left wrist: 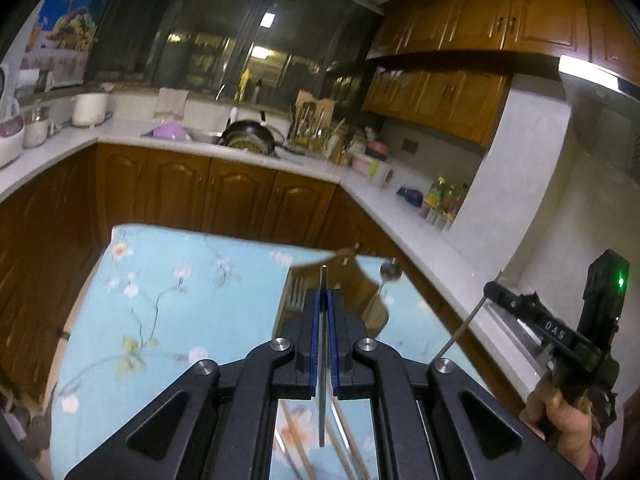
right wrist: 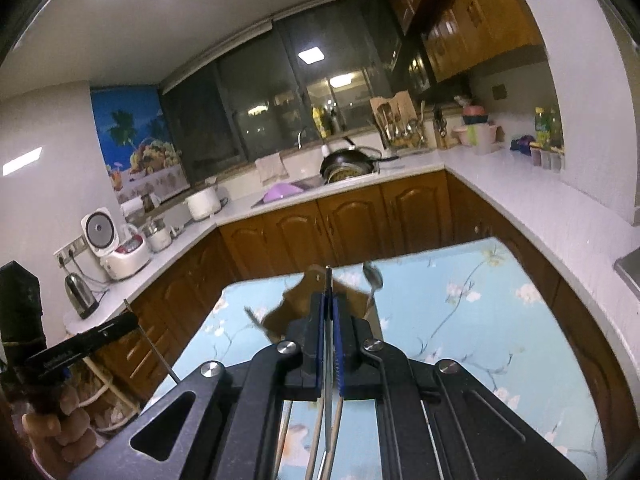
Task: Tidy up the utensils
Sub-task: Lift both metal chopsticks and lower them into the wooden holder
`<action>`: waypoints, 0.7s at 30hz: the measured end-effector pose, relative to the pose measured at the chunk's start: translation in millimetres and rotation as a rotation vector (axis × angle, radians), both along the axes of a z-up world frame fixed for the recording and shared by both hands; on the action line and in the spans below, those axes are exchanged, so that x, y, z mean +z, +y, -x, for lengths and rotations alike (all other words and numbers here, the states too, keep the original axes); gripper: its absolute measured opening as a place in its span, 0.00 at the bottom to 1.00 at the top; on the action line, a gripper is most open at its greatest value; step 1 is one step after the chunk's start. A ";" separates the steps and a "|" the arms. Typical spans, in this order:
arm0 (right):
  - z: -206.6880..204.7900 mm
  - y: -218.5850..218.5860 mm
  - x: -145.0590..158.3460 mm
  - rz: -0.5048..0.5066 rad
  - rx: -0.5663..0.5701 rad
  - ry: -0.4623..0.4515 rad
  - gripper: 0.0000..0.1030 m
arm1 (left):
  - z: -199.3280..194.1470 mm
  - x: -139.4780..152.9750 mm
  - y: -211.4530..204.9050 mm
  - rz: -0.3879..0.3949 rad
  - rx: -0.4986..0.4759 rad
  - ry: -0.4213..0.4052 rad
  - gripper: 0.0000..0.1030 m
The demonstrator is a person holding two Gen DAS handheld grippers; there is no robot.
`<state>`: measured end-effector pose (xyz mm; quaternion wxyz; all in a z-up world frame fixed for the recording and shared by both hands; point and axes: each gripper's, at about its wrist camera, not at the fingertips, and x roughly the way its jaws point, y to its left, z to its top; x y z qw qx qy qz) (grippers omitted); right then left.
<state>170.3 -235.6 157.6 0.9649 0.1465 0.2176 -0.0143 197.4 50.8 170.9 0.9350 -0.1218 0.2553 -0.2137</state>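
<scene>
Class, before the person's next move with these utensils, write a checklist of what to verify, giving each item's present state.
1. Left tool shut on left utensil: ok.
2. Right tool shut on right utensil: ok.
3. Kind of each held utensil, seen edge-on: cannot tell.
4. Spoon apart from both tools: ok.
5. Free place in the brown object on the table: cannot tell, blurred.
</scene>
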 end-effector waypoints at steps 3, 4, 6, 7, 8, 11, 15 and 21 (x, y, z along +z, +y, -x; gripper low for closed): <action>-8.9 -6.1 7.5 -0.011 -0.011 -0.028 0.04 | -12.3 9.0 -4.7 0.003 0.009 -0.040 0.02; -12.6 -8.1 10.4 -0.016 -0.016 -0.040 0.04 | -18.6 12.6 -6.5 0.007 0.013 -0.051 0.02; -18.3 -11.6 15.6 -0.021 -0.026 -0.062 0.04 | -29.2 14.8 -10.0 0.011 0.017 -0.072 0.02; -21.0 -12.4 18.7 -0.017 -0.038 -0.077 0.04 | -33.2 15.3 -12.0 0.008 0.022 -0.085 0.02; -23.4 -13.7 21.8 -0.015 -0.048 -0.092 0.04 | -38.3 16.1 -14.4 0.003 0.027 -0.097 0.02; -33.3 -17.0 30.3 -0.014 -0.064 -0.123 0.04 | -52.8 12.9 -21.5 -0.001 0.039 -0.123 0.02; -46.9 -21.0 35.2 -0.009 -0.078 -0.140 0.04 | -68.9 4.7 -28.1 0.002 0.056 -0.141 0.02; -63.5 -29.0 33.7 0.005 -0.106 -0.157 0.04 | -94.9 -9.4 -35.1 0.017 0.091 -0.141 0.02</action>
